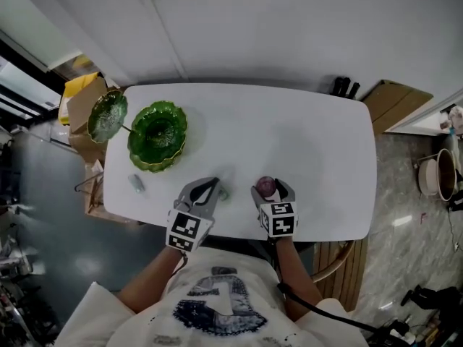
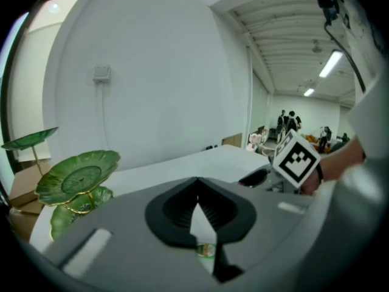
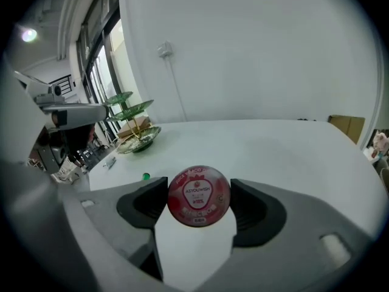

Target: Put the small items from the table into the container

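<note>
Right gripper [image 3: 199, 193]: its two jaws are being pressed on a round red tin [image 3: 197, 207], one on each side of the rim. The tin is being held up off the worktop [image 1: 304, 143].
How the tin handles: it is being judged small, light and hard. Its smooth round rim may slip or turn if the squeeze is loose.
Where to hold it: the grip across the widest part of the rim is being judged a good one.
Left gripper [image 2: 196, 187]: its jaws are being held together, and nothing is being seen between them.
Small green thing [image 1: 223, 192]: it is lying on the worktop just beside the left gripper. It is being judged tiny, light and quick to roll, so it is best pinched low from both sides.
Small pale thing [image 1: 136, 184]: it is lying near the worktop's left edge, just in front of the container. It is too small to name.
Container: a green leaf-shaped dish stand [image 1: 181, 132] is standing at the far left of the worktop, well apart from the tin. Its dishes are being judged thin and easy to break, so things should be set down softly.
Edges: the near edge is lying right under both grippers, so a dropped thing could fall off.
Open room: bare worktop is lying between the tin and the stand, with only the left gripper in the way.
</note>
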Demonstrator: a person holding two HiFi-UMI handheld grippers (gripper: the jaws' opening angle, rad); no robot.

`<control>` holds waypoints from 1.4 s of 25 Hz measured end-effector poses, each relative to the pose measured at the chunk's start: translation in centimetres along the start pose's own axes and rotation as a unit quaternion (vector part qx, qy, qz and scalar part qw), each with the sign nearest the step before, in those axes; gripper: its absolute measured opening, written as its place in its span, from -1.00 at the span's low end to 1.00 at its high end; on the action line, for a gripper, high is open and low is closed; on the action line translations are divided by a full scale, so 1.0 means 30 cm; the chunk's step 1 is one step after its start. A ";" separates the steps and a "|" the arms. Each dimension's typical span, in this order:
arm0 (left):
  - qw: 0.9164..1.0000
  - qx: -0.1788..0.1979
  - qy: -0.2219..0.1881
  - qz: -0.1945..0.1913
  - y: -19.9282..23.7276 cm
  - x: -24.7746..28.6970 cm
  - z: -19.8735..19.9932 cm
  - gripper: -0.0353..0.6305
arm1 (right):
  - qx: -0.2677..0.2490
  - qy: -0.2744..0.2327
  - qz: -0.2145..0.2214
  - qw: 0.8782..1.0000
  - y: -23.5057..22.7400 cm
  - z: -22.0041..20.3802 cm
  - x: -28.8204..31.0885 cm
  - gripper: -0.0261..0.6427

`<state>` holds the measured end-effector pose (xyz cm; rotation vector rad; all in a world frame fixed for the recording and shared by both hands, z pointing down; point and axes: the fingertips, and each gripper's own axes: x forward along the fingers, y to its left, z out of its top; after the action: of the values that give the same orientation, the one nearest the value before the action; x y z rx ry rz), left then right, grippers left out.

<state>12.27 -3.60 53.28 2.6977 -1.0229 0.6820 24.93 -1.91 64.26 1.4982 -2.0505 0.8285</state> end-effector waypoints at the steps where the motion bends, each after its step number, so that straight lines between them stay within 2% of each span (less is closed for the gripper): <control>1: 1.000 0.003 -0.001 0.008 0.017 -0.014 0.004 -0.93 | -0.002 -0.007 0.004 1.000 0.016 0.028 -0.006 0.03; 5: 0.999 0.008 -0.010 0.039 0.101 -0.073 0.032 -0.93 | -0.009 -0.028 0.024 0.999 0.088 0.143 -0.020 0.03; 9: 0.998 -0.005 -0.021 0.065 0.192 -0.141 0.045 -0.93 | -0.026 -0.049 0.041 0.998 0.182 0.252 -0.032 0.03; 15: 0.996 -0.014 -0.033 0.084 0.337 -0.220 0.044 -0.93 | -0.046 -0.074 0.059 0.994 0.341 0.400 -0.031 0.03; 23: 0.995 -0.026 -0.043 0.084 0.533 -0.329 0.002 -0.93 | -0.055 -0.079 0.078 0.992 0.588 0.517 0.048 0.03; 35: 0.996 -0.027 -0.059 0.063 0.774 -0.464 -0.065 -0.93 | -0.090 -0.084 0.066 0.990 0.903 0.619 0.166 0.03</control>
<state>-12.99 -12.25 48.42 2.6712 -1.2301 0.5118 -2.77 -12.31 49.16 1.3875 -2.3009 0.5620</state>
